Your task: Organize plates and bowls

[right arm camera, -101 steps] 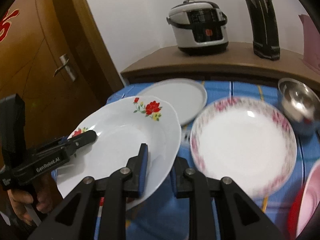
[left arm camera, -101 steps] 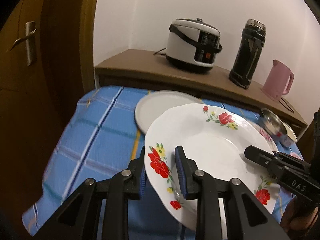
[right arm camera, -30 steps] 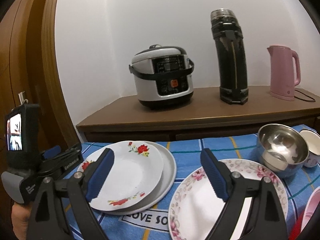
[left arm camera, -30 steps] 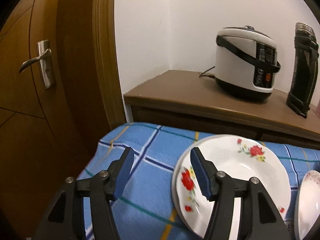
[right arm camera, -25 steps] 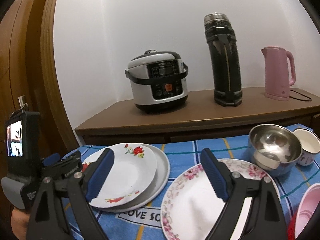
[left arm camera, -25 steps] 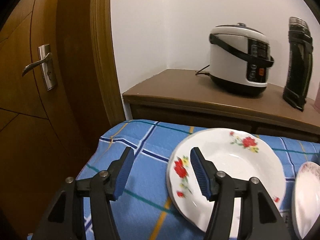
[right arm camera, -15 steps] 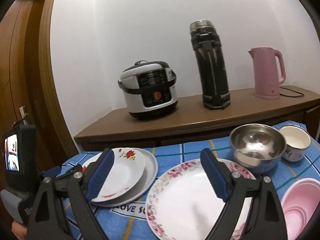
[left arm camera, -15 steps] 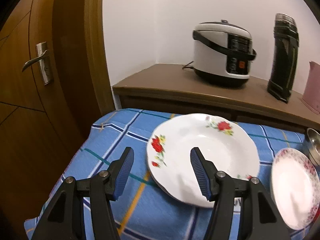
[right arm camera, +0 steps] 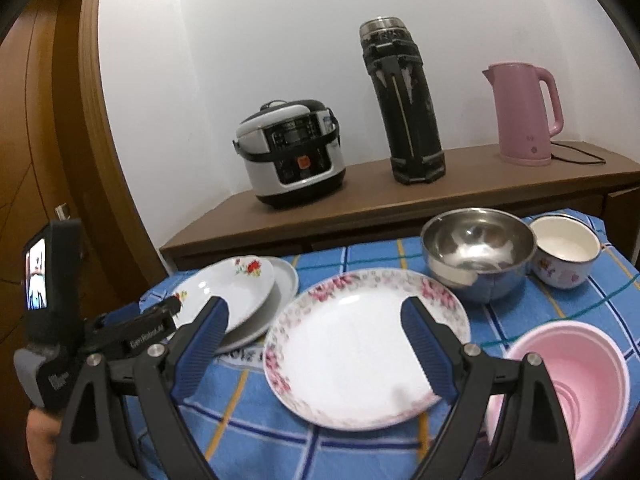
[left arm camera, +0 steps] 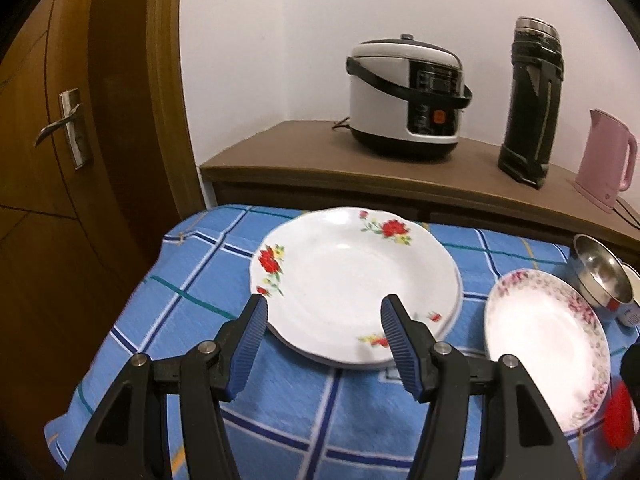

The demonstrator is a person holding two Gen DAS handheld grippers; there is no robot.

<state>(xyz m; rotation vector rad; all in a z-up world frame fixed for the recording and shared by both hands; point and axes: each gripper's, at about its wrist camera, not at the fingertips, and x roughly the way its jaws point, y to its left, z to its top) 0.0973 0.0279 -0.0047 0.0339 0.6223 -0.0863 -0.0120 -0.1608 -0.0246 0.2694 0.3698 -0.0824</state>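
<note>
Both grippers, left [left arm camera: 323, 314] and right [right arm camera: 314, 318], have jaws spread and empty; the left one's side reads "GenRobot.AI".

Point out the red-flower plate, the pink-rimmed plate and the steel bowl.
red-flower plate [left arm camera: 352, 280], left wrist view, bare white centre.
pink-rimmed plate [right arm camera: 360, 344], right wrist view, white centre.
steel bowl [right arm camera: 478, 254], right wrist view, inside wall.
</note>
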